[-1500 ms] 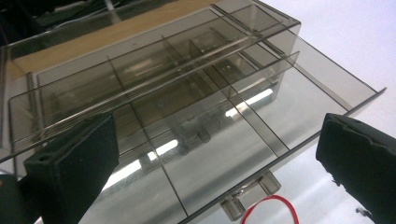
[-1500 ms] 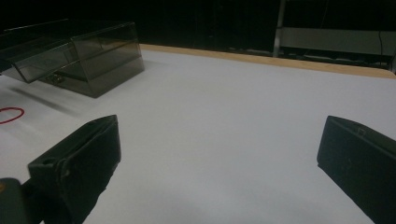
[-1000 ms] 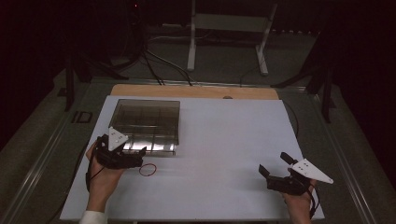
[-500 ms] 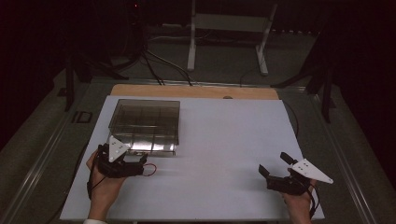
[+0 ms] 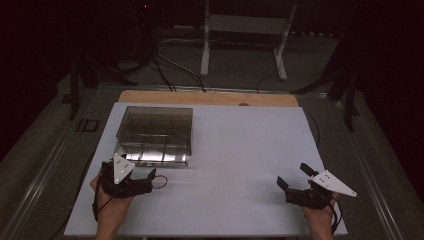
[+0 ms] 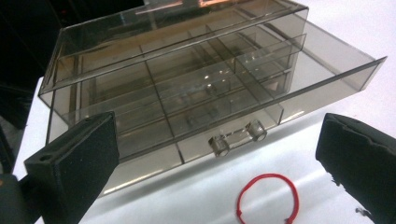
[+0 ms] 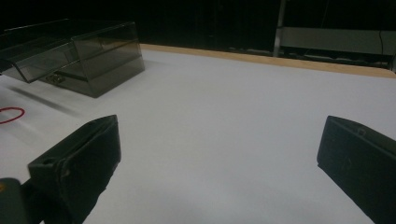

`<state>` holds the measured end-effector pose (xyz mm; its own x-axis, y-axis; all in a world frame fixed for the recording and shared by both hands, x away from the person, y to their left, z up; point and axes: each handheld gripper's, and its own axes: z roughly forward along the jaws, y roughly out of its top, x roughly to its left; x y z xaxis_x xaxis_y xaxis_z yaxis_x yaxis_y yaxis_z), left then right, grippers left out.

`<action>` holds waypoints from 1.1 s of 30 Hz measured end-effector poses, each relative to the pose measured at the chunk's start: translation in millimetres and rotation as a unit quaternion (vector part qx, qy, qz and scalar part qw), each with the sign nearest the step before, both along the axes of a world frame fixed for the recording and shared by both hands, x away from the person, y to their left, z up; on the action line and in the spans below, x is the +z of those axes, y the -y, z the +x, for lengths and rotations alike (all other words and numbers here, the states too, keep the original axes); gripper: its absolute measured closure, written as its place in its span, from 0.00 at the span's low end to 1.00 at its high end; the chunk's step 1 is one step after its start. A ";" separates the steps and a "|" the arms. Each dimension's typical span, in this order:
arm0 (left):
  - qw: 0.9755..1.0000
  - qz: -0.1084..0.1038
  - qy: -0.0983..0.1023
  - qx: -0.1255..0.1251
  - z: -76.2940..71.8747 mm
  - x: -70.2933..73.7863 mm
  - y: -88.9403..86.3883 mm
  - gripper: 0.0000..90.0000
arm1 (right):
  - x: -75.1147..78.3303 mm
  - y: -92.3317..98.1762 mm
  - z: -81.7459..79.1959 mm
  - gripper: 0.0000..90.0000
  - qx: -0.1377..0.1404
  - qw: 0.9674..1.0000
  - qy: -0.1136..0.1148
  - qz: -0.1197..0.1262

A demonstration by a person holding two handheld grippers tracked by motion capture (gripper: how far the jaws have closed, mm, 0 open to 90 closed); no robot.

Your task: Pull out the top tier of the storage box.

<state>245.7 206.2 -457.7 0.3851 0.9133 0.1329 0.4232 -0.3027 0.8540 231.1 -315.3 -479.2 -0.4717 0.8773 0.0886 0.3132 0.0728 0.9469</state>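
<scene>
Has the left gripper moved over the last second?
Yes. In the high view the left gripper has drawn back from the clear drawer box toward the person's table edge. The red loop lies on the table by its fingers.

No legible text or labels anywhere.

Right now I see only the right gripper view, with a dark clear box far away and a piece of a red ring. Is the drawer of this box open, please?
Observer: Yes. The left gripper view shows the drawer pulled partly out of the box. Its compartments look empty.
Operator: And the red ring, is it whole?
Observer: It is a closed red band, lying flat before the drawer's handle and not touching it.
Operator: Does the left gripper hold it?
Observer: No. The left gripper has its jaws wide open, and the band lies free in front of them.
</scene>
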 end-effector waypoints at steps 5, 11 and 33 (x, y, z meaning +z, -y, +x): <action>1.000 -0.004 0.002 0.017 -1.8 -4.6 -0.6 0.01 | 0.1 0.2 -0.1 0.00 0.000 1.000 0.000 0.000; 1.000 -0.001 -0.005 0.016 -2.1 -10.3 2.5 0.01 | 0.2 0.0 -0.3 0.00 0.000 1.000 0.000 0.000; 1.000 0.005 -0.030 0.006 -2.4 -27.7 16.1 0.01 | 0.2 0.1 -0.2 0.00 0.000 1.000 0.000 0.001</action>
<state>243.2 190.1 -485.4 0.3817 0.9165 0.1196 0.4766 -0.3061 0.8241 230.9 -315.4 -479.0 -0.4714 0.8774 0.0893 0.3129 0.0717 0.9471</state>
